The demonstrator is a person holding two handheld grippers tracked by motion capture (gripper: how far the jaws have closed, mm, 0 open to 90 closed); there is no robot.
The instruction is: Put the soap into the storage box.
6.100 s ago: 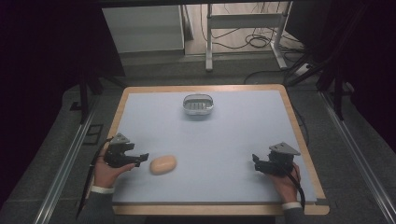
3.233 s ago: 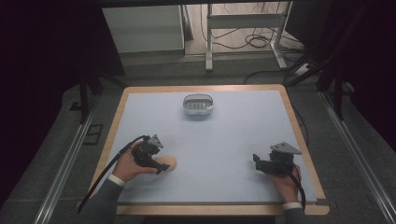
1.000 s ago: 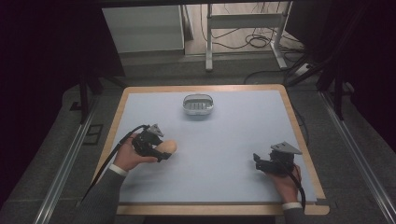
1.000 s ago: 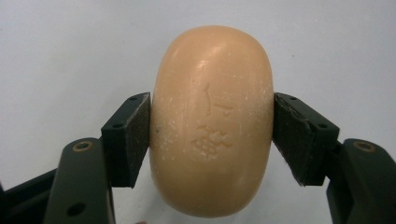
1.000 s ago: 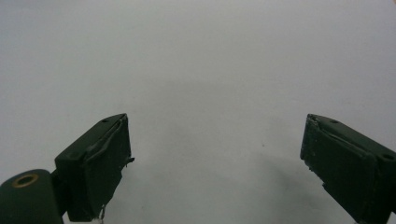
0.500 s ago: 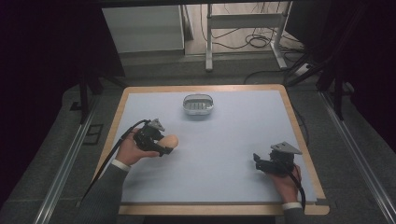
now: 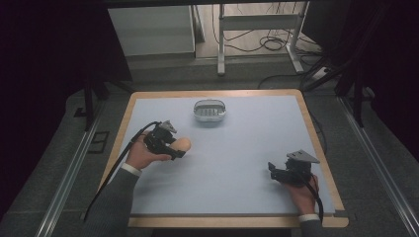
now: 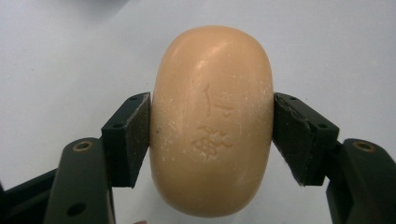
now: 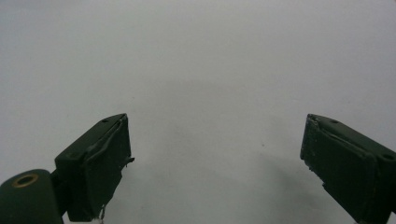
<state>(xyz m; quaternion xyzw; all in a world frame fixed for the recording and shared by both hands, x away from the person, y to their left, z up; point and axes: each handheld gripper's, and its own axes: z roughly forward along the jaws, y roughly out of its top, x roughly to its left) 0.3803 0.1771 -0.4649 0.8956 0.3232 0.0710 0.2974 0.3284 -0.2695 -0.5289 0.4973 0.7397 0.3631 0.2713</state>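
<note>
The tabletop (image 7: 237, 168) is a pale blue-grey sheet with a wooden border, set on a dark floor with rails along both sides. A small grey dish (image 7: 209, 110) with a ribbed inside stands at the far middle of the tabletop, well apart from both hands. The left claw (image 7: 179, 148) sits over the left part of the tabletop, held in the person's left hand (image 7: 143, 155), with a black cable trailing back along the grey sleeve. Its jaws are closed on a bar of soap (image 7: 181, 144), tan and oval, which lies between the hand and the dish, nearer the hand. In the left gripper view the soap (image 8: 211, 120) stands lengthwise between the two black pads (image 8: 127, 137), each pad pressed flat against one long side, and a stamped mark shows on its upper face. From the high view I cannot tell whether the soap clears the surface or rests on it. The right claw (image 7: 271, 170) lies at the near right of the tabletop in the right hand (image 7: 301, 190), a grey three-cornered plate on top. In the right gripper view its jaws stand wide apart over bare tabletop (image 9: 215, 70), with nothing between them.
</note>
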